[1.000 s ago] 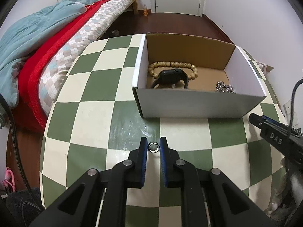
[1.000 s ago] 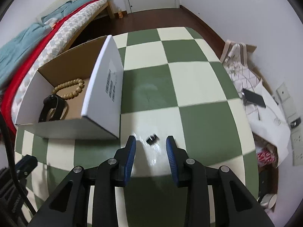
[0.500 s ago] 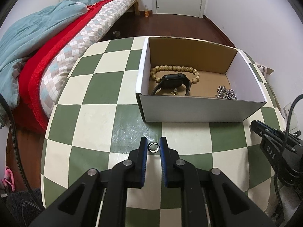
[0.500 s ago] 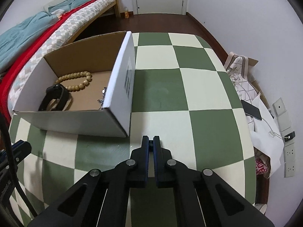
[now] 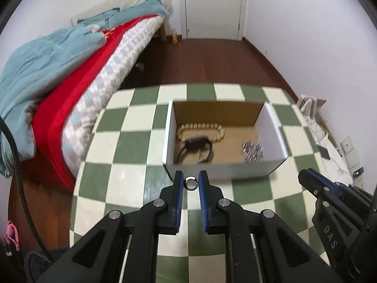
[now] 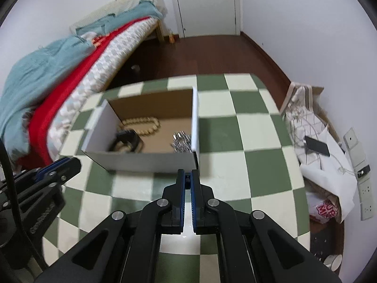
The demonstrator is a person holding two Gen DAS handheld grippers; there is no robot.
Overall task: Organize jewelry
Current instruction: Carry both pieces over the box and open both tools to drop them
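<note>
- We see the left gripper above the green-and-cream checked worktop, its jaws clamped on a small silver ring held between the blue pads.
- We see the right gripper with its jaws drawn nearly together on a small dark item; the item is too small for us to identify.
- In the left wrist view, the right gripper shows at the right edge, just beside the near right corner of the box.
- In the right wrist view, the left gripper shows at the left edge, near the front wall of the box.
- The cardboard box stands open-topped on the worktop, directly ahead of both grippers; its outer walls are white and its inside is brown.
- Inside the box, a beaded bracelet lies toward the back left.
- A black watch lies in front of the bracelet; motion blur prevents us from telling whether the two touch.
- A silver chain lies bunched near the right wall of the box, apart from the watch.
- A bed with a red blanket and a teal cover stands left of the worktop.
- A white door stands closed in the far wall.
</note>
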